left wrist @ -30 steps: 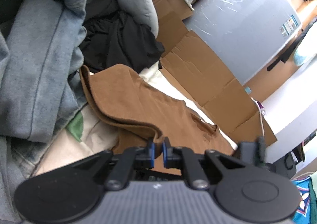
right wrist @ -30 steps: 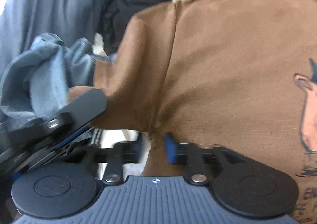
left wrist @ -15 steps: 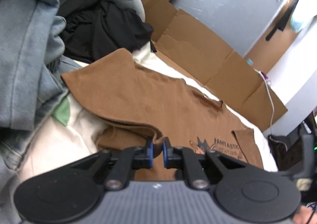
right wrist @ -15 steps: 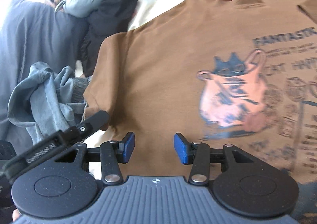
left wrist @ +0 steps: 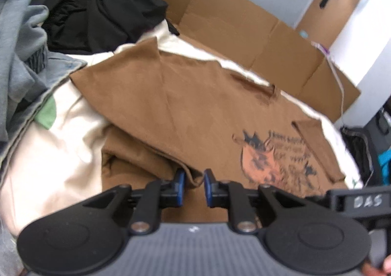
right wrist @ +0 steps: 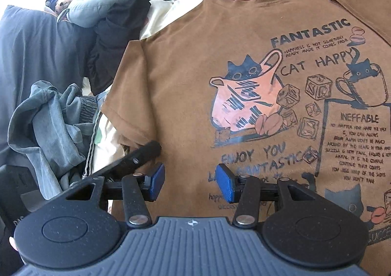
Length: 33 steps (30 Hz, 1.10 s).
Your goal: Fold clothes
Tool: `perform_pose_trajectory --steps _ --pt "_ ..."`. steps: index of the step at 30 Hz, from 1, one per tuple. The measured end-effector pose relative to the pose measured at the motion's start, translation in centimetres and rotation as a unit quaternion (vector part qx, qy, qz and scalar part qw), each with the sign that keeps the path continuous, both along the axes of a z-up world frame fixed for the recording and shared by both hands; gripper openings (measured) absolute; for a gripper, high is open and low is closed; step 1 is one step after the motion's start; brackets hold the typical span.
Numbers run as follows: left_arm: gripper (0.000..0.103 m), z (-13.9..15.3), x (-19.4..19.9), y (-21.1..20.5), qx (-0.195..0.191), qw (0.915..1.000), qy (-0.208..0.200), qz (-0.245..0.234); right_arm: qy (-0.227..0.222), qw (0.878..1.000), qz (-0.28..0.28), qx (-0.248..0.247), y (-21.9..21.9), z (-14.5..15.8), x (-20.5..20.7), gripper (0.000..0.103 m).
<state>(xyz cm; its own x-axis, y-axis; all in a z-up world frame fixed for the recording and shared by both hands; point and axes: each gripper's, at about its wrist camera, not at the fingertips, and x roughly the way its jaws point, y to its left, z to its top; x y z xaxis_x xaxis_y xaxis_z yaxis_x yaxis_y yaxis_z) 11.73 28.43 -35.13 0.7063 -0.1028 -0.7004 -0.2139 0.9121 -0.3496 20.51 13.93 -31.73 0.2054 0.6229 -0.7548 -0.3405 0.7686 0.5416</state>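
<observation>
A brown T-shirt (left wrist: 195,110) with a cat print lies print-up on cream bedding (left wrist: 61,134), one sleeve spread flat toward the clothes pile. Its near side edge is doubled into a fold. My left gripper (left wrist: 193,188) is low over that fold. Its jaws are opening, and a ridge of brown cloth stands between the blue pads, which no longer pinch it. In the right wrist view the T-shirt (right wrist: 185,61) fills the frame. My right gripper (right wrist: 190,182) hovers open over the lower print with nothing between its pads. One of the left gripper's fingers (right wrist: 144,153) shows just to its left.
A heap of grey-blue clothes (right wrist: 48,114) and a black garment (left wrist: 97,19) crowd the left side by a grey pillow (right wrist: 105,9). Flattened cardboard (left wrist: 244,31) lines the far edge of the bedding, with a thin cable (left wrist: 339,75) over it.
The left gripper drew the shirt's edge toward me and the sleeve settled flat; its pads then parted from the fold. The right gripper moved from the sleeve across to the printed front.
</observation>
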Motion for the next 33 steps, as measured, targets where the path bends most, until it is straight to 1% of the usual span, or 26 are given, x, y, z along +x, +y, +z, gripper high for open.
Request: perform_pose_trajectory --steps 2,4,7,10,12,16,19,20,24,28,33 --pt "0.027 0.2 -0.5 -0.2 0.006 0.9999 0.008 -0.012 -0.002 1.000 -0.001 -0.001 -0.2 0.1 0.0 0.054" --pt "0.028 0.5 -1.1 -0.4 0.011 0.9995 0.015 -0.024 -0.003 1.000 -0.003 -0.003 -0.5 0.2 0.0 0.054" --pt "0.031 1.9 -2.1 -0.1 0.026 0.9989 0.009 -0.039 -0.002 1.000 -0.013 -0.005 -0.7 0.1 -0.1 0.054" --pt "0.031 3.2 -2.7 0.6 0.031 0.9989 0.000 -0.035 0.006 1.000 -0.023 0.004 -0.8 0.0 -0.2 0.054" --pt "0.031 4.0 -2.8 1.3 0.032 0.9992 -0.008 -0.022 0.002 1.000 -0.018 0.006 -0.6 0.3 -0.3 0.054" --pt "0.031 4.8 -2.4 3.4 0.047 0.9983 -0.015 0.030 -0.004 1.000 -0.010 0.004 -0.4 0.6 -0.6 0.054" --pt "0.031 4.6 -1.3 4.8 0.073 0.9942 -0.009 0.078 -0.004 1.000 -0.013 -0.002 -0.5 0.6 -0.6 0.054" --pt "0.031 4.5 -0.8 5.2 0.084 0.9927 -0.008 0.087 -0.004 1.000 -0.015 -0.005 -0.5 0.6 -0.6 0.054" --pt "0.029 4.2 0.8 6.2 0.115 0.9869 -0.006 0.112 -0.001 1.000 -0.015 -0.007 -0.6 0.5 -0.9 0.054" --pt "0.029 4.4 2.2 6.7 0.138 0.9832 -0.009 0.119 0.001 1.000 -0.015 -0.011 -0.6 0.3 -1.1 0.054" --pt "0.029 4.0 3.9 7.1 0.177 0.9754 -0.008 0.131 0.006 1.000 -0.017 -0.016 -0.7 0.0 -1.3 0.054"
